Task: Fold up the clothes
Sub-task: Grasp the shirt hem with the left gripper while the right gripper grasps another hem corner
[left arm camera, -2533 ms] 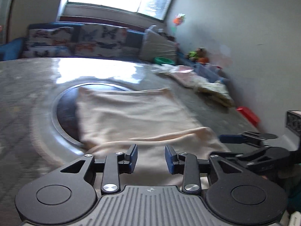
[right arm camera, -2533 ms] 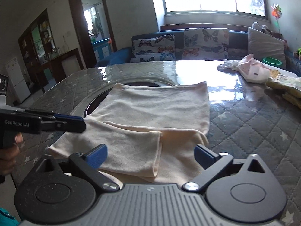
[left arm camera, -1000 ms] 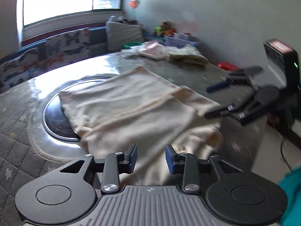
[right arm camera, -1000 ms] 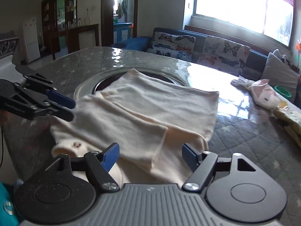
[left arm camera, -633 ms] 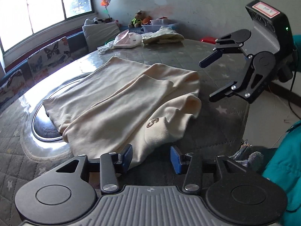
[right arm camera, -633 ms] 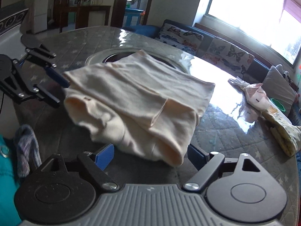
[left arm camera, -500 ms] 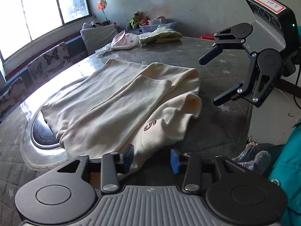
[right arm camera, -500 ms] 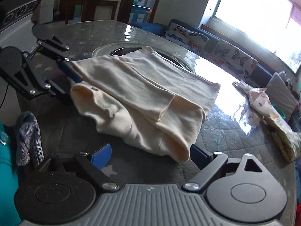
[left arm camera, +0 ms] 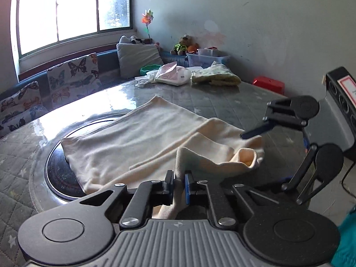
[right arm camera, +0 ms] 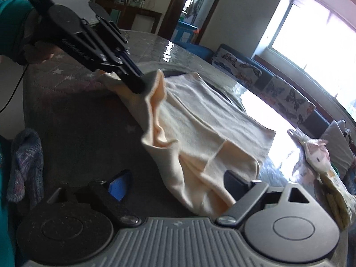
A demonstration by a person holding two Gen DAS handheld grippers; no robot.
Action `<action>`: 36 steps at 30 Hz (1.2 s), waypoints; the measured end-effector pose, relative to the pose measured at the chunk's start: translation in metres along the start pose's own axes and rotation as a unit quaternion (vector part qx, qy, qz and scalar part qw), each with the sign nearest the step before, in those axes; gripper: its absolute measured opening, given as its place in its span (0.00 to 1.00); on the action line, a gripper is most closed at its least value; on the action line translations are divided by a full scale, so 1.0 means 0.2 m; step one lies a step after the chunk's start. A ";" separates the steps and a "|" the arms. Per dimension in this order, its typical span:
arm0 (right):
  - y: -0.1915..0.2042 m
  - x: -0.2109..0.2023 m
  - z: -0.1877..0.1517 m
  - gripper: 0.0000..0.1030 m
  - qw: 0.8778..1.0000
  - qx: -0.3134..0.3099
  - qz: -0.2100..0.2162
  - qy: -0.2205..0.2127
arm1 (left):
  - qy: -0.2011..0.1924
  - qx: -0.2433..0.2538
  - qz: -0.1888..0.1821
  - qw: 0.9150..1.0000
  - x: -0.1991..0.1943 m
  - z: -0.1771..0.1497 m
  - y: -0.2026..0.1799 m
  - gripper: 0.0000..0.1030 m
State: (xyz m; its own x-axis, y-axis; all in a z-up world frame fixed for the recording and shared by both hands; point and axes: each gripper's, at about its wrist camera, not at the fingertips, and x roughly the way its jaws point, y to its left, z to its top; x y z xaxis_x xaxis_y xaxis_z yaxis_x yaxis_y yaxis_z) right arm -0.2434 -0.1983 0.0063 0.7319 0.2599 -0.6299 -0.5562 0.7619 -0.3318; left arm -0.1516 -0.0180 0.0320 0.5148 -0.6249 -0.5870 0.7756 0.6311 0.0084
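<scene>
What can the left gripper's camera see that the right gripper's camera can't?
Only the left wrist view shows the teddy bear, the pinwheel and the red box. Only the right wrist view shows the doorway, the wooden cabinet and a hand holding the left gripper, shut on the cream garment. Both show that garment on the table, the butterfly cushions and the window.

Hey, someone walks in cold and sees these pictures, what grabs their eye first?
First, the cream knit garment spread across the grey quilted round table, one edge pinched up in the shut left tongs. Next, the right tongs, closing around the garment's near corner, pads not yet pressing. Behind, bright windows and butterfly-print cushions on the sofa.
</scene>
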 end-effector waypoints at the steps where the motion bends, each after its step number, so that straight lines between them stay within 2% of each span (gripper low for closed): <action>1: -0.01 0.02 0.02 0.72 1.000 0.001 0.004 -0.003 | 0.001 -0.004 -0.002 1.000 0.01 0.01 0.01 0.10; 2: -0.02 0.05 0.03 0.61 1.000 0.004 0.007 -0.003 | 0.004 -0.004 -0.002 1.000 0.02 0.00 0.02 0.11; 3: -0.03 0.07 0.04 0.57 1.000 0.006 0.011 -0.002 | 0.007 -0.005 -0.002 1.000 0.03 0.00 0.03 0.11; 4: -0.04 0.09 0.05 0.46 1.000 0.011 0.018 0.000 | 0.011 -0.003 -0.004 1.000 0.03 -0.01 0.03 0.11; 6: -0.08 0.11 0.07 0.32 0.999 0.026 0.034 0.009 | 0.017 0.002 -0.004 1.000 0.03 -0.03 0.02 0.14; 8: -0.11 0.12 0.08 0.25 0.998 0.044 0.044 0.008 | 0.022 0.006 -0.004 1.000 0.01 -0.05 0.02 0.16; 11: -0.18 0.11 0.10 0.22 0.996 0.076 0.054 0.009 | 0.028 0.019 0.002 0.999 -0.02 -0.09 0.01 0.28; 13: -0.19 0.11 0.10 0.21 0.995 0.080 0.052 0.009 | 0.035 0.035 0.012 0.999 -0.04 -0.12 -0.01 0.47; 16: -0.20 0.12 0.11 0.21 0.995 0.084 0.053 0.012 | 0.047 0.067 0.023 0.996 -0.04 -0.16 -0.03 0.48; 20: -0.19 0.12 0.11 0.21 0.994 0.092 0.052 0.013 | 0.069 0.103 0.033 0.992 -0.01 -0.20 -0.04 0.48; 22: -0.18 0.11 0.11 0.21 0.995 0.087 0.047 0.011 | 0.073 0.118 0.038 0.990 0.00 -0.21 -0.05 0.34; 23: -0.17 0.10 0.11 0.18 0.995 0.085 0.046 0.009 | 0.074 0.126 0.041 0.988 0.00 -0.21 -0.05 0.29; 25: -0.16 0.09 0.11 0.13 0.995 0.089 0.045 0.002 | 0.074 0.129 0.042 0.988 0.00 -0.21 -0.04 0.14; 31: -0.14 -0.03 0.11 0.09 0.993 0.106 0.032 -0.044 | 0.043 0.107 0.033 0.993 -0.10 -0.17 -0.03 0.10; 36: -0.11 -0.15 0.14 0.09 0.992 0.102 0.032 -0.061 | 0.028 0.101 0.022 0.994 -0.22 -0.15 -0.06 0.10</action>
State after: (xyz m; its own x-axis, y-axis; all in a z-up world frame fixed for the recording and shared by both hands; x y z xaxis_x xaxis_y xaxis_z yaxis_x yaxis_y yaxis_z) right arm -0.2420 -0.2067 0.0525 0.7474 0.3718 -0.5506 -0.5204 0.8429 -0.1372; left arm -0.1939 0.0163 0.0336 0.5333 -0.5686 -0.6264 0.8130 0.5489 0.1939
